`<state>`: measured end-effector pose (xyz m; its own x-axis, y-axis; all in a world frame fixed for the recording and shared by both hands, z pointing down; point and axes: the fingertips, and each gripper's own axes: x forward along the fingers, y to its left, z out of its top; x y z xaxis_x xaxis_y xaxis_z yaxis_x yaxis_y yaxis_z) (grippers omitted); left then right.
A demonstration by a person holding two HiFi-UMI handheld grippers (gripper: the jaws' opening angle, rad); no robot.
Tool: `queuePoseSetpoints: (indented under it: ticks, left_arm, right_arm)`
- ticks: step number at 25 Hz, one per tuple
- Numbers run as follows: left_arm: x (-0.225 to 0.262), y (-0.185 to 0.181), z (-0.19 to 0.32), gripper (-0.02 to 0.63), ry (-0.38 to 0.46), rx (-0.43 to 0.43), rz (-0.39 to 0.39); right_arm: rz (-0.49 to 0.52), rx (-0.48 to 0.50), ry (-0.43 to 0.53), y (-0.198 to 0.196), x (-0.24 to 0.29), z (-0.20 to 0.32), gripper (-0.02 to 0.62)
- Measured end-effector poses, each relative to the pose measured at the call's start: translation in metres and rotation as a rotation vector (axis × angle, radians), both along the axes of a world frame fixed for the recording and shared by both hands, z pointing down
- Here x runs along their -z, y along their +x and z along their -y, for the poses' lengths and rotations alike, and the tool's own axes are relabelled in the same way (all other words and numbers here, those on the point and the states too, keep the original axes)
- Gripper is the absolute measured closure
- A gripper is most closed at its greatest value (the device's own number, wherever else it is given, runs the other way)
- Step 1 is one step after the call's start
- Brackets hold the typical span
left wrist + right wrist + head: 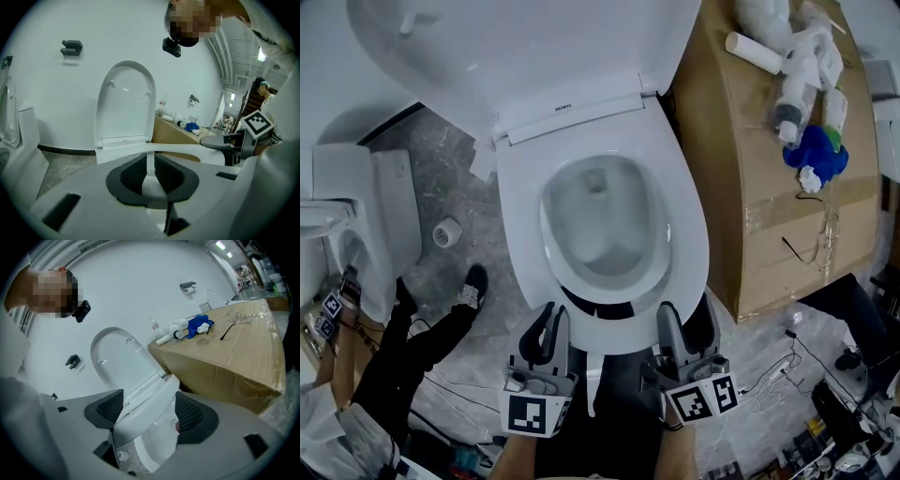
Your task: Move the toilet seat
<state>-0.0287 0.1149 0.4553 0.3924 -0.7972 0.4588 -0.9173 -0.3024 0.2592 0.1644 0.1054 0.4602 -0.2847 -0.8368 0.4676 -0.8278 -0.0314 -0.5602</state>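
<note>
While the toilet seat (686,234) lay low over the bowl with its lid (516,37) tipped up against the far wall, the head view showed both tools at the near rim. The left claw (555,319) sat at the near-left of the rim and the right claw (686,314) at the near-right. A dark gap showed under the seat's front. A cardboard box (769,197) stood to the right of the toilet, and a small roll (446,232) lay on the floor to its left.

Along the left claw (148,161), the pads stood narrow – pinched on a thin white strip of the toilet seat (180,150), whose rim ran off to the right toward the other tool. The lid (125,101) rose upright beyond.

Along the right claw (147,408), the pads stood wide, with the front of the toilet seat (145,397) slanting between them – whether they pressed on it could not be told. The cardboard box (225,357) lay to the right.
</note>
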Motion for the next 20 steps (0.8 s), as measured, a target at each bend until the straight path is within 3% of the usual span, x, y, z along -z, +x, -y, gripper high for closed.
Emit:
queuePoseSetpoints:
  ticks: [7,10,15,20]
  left_arm:
    - [0.008,-0.001,0.005,0.548,-0.001,-0.007,0.002]
    - [0.014,-0.005,0.008,0.548,0.017,0.0,0.006]
    - [0.024,-0.008,0.014,0.548,0.042,0.0,0.001]
    - [0.031,-0.01,0.018,0.551,0.033,0.01,-0.014]
  right_arm:
    - [-0.129,0.028,0.057,0.0,0.018,0.008,0.264]
    - [-0.221,0.09,0.122,-0.004,0.034,0.011,0.272]
    - [-0.276,0.184,0.18,-0.012,0.049,0.017,0.288]
    - [-0.325,0.252,0.242,-0.026,0.064,0.023,0.401]
